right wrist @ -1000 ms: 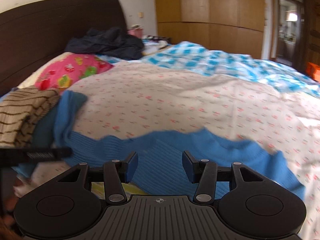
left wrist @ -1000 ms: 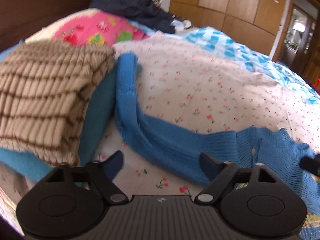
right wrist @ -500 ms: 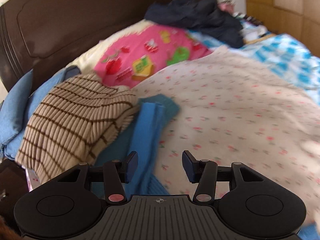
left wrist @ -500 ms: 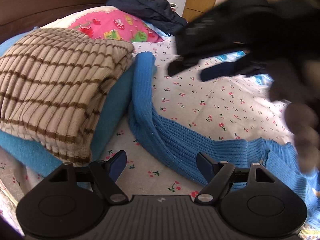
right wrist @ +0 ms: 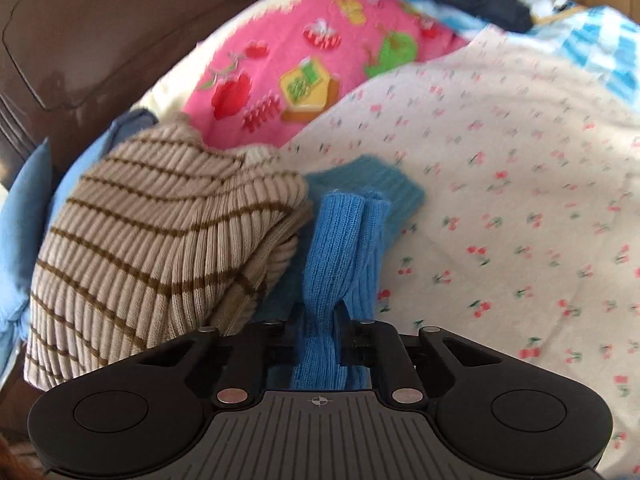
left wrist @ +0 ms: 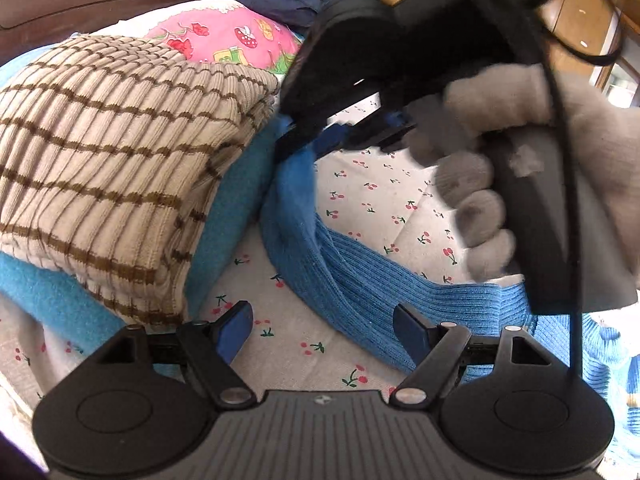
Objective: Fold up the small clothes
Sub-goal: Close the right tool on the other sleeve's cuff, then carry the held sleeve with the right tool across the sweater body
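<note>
The right gripper (right wrist: pixel 318 332) is closing, its jaws pinched on the blue ribbed sleeve (right wrist: pixel 340 248) near the cuff; a gloved hand (left wrist: pixel 520 168) carries it. The sleeve runs lengthwise away from the jaws, cuff pointing toward the headboard (right wrist: pixel 100 32). The left gripper (left wrist: pixel 322 330) hovers with jaws wide and empty over the sleeve's lower stretch. Left, a folded tan striped knit (left wrist: pixel 112 160) on a teal garment (left wrist: pixel 232 208) crowds the sleeve; right, cherry-print bedding (right wrist: pixel 520 200) lies free.
</note>
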Demonstrator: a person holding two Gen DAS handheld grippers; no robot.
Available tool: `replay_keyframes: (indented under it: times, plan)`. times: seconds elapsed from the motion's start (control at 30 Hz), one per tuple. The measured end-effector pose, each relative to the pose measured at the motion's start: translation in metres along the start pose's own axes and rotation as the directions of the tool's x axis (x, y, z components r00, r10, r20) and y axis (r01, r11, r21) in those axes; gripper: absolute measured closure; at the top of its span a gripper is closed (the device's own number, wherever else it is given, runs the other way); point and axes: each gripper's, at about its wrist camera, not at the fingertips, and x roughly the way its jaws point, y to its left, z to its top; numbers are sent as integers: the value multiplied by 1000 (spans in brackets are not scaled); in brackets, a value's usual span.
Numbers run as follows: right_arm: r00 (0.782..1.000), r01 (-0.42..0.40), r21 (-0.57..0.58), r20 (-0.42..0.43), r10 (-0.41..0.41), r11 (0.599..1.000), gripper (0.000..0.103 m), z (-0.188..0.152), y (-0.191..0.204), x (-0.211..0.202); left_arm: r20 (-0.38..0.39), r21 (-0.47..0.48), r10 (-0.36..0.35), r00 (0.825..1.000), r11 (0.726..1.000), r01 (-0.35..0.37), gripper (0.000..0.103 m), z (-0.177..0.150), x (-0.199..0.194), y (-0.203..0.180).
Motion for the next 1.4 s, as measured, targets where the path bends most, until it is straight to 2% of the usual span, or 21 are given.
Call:
replay_keyframes:
  times: [0.1,0.17,0.3,0.4,0.5,0.57,0.63,0.67,0.7,0.77,0.83,0.9,0.97,1.07,1.13,1.3,1.4]
  plan:
    - [998,-1,31,64,-1,1000,96,-2,-8,-30,6,18,-7,1000,1000,7,21,-2,-2,-3]
    - [991,-11,80,131,0,997,97,-4,-20,-61,17,27,-16,1000,1000,15,18,-3,-5,-5]
    - [960,-35,187,278,-19,982,97,-20,-48,-134,48,41,-38,998,999,36,13,-3,-10,-9]
    - [923,-45,261,379,-60,964,99,-46,-71,-191,58,82,-41,997,996,36,12,-4,-12,-15]
    - [870,-57,343,478,-122,938,100,-86,-96,-251,62,129,-36,997,991,28,11,-6,-13,-24]
    - [824,-54,403,534,-187,913,100,-116,-115,-287,61,157,-34,998,987,24,11,-7,-13,-30]
    - [793,-56,470,557,-247,881,100,-151,-132,-312,60,186,-37,998,982,25,11,-7,-13,-34]
    - [792,-61,505,550,-266,861,99,-168,-141,-317,56,197,-41,998,980,29,11,-7,-13,-35]
    - [801,-63,536,530,-278,842,96,-182,-149,-317,56,206,-43,998,978,31,11,-7,-14,-38]
    - [839,-54,579,468,-278,814,92,-201,-158,-304,62,236,-30,998,972,15,11,-11,-15,-45]
    - [880,-73,608,411,-236,790,92,-212,-164,-281,62,269,-9,998,963,-8,11,-14,-13,-52]
    - [908,-90,617,374,-191,781,91,-212,-165,-252,70,300,-1,998,954,-20,11,-17,-14,-58]
    - [929,-91,629,333,-162,772,83,-208,-171,-220,80,322,5,997,946,-31,11,-20,-15,-61]
    - [945,-95,687,290,-152,720,69,-199,-182,-178,83,321,-8,997,947,-19,11,-19,-16,-60]
    - [949,-78,713,266,-166,697,67,-194,-185,-161,82,310,-14,997,951,-13,11,-18,-14,-58]
    - [954,-6,695,220,-204,719,61,-169,-182,-136,58,271,-31,998,962,14,11,-14,-10,-50]
    - [950,46,661,202,-237,749,59,-155,-175,-127,54,253,-42,998,967,27,11,-12,-11,-47]
